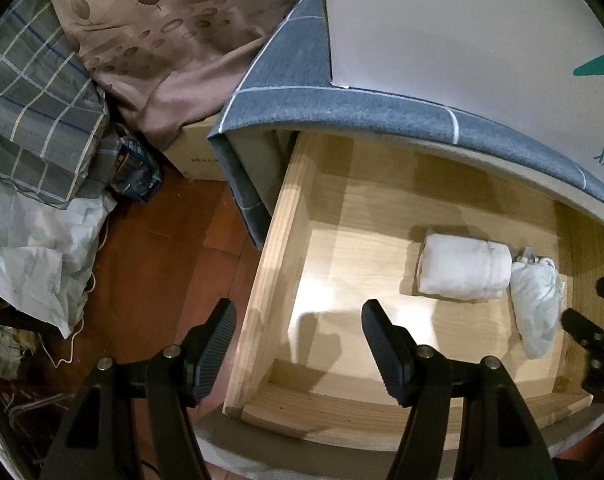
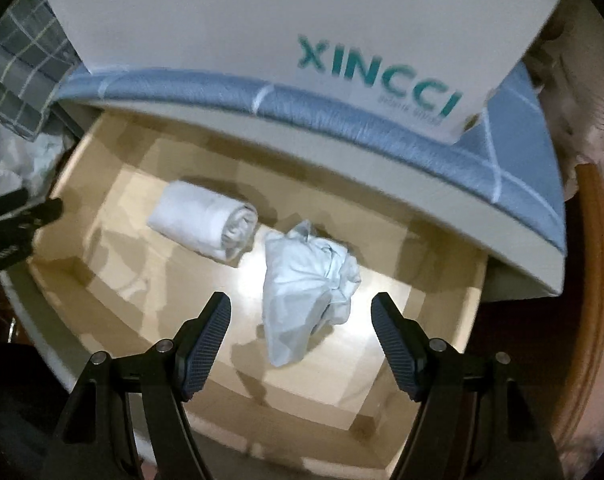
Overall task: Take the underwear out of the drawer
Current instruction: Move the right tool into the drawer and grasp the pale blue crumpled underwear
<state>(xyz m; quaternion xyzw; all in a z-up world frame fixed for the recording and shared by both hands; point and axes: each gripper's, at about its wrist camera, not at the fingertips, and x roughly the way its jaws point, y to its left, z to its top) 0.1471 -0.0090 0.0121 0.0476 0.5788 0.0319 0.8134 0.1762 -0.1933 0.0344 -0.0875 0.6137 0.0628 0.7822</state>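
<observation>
Bedside clutter aside, the pulled-out pale wooden drawer (image 2: 102,280) holds a crumpled pale-blue underwear bundle (image 2: 306,288) beside a rolled white cloth (image 2: 204,218). Right gripper (image 2: 300,322) hangs over the bundle, fingers apart (left gripper (image 1: 298,330) too, empty). I'd pinch its thick middle.

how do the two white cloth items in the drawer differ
The roll is wound into a tight, neat cylinder; the bundle is crumpled and loose. The roll lies off to one side of the right gripper, while the bundle sits in line with its open jaws. Both are pale and rest on the drawer floor.
</observation>
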